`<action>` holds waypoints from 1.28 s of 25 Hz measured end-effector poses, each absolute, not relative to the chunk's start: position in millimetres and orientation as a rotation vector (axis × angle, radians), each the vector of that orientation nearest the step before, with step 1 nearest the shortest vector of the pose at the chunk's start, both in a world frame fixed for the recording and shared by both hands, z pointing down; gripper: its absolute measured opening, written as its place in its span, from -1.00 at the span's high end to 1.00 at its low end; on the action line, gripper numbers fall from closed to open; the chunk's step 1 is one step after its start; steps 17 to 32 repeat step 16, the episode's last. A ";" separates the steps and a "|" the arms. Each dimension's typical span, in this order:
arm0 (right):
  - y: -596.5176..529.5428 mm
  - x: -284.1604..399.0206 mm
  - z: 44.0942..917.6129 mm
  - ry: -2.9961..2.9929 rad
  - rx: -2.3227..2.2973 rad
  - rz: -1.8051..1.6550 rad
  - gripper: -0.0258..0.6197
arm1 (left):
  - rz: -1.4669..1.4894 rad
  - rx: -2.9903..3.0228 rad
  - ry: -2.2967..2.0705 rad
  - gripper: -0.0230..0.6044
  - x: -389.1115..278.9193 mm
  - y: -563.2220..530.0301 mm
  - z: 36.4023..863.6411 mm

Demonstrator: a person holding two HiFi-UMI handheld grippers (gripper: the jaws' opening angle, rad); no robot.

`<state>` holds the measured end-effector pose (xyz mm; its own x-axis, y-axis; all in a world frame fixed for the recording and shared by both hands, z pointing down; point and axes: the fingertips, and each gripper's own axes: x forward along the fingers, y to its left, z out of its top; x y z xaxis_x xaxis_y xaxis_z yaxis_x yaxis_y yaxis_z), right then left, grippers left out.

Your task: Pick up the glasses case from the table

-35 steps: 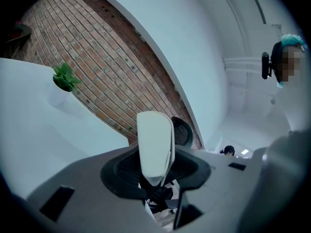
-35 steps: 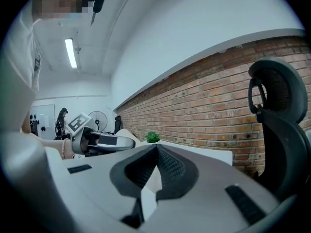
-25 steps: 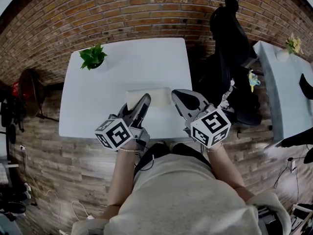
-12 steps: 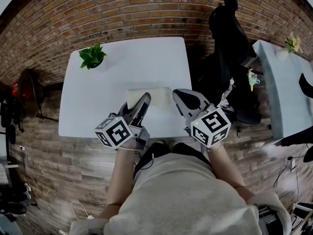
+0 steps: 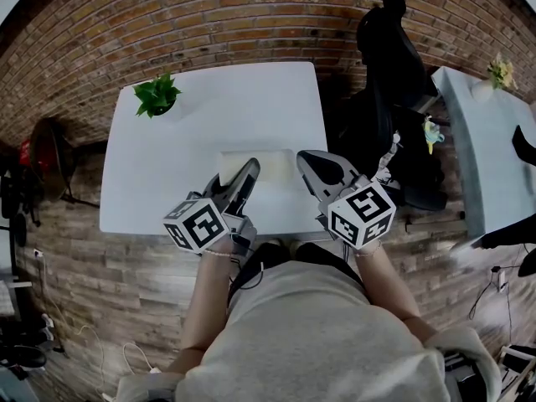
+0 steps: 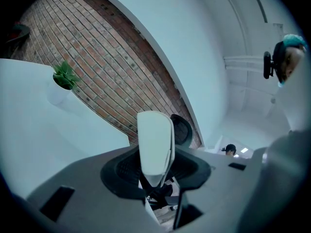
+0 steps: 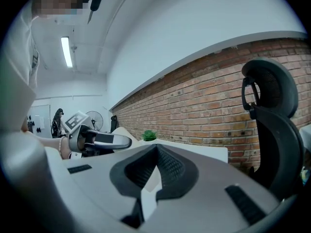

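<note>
Both grippers have barely shifted since the earlier frame. The left gripper [image 5: 250, 168] appears clamped on the white oblong glasses case [image 5: 272, 166], which lies near the front edge of the white table [image 5: 218, 99]. The right gripper [image 5: 308, 162] is closed and empty.

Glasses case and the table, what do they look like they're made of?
Glasses case: probably a hard plastic shell, smooth off-white, with a seam along its rounded edge. Table: smooth, matte white top, perhaps laminate or painted board; the look leaves it open.

No readable text — none anywhere.
</note>
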<state>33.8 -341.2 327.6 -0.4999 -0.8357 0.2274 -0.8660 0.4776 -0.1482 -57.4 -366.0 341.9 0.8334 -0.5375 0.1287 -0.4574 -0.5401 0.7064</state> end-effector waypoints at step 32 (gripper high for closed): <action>-337.3 36.0 339.0 -2.561 1.516 0.400 0.92 | -0.114 2.216 -0.723 0.44 -59.1 -363.1 347.8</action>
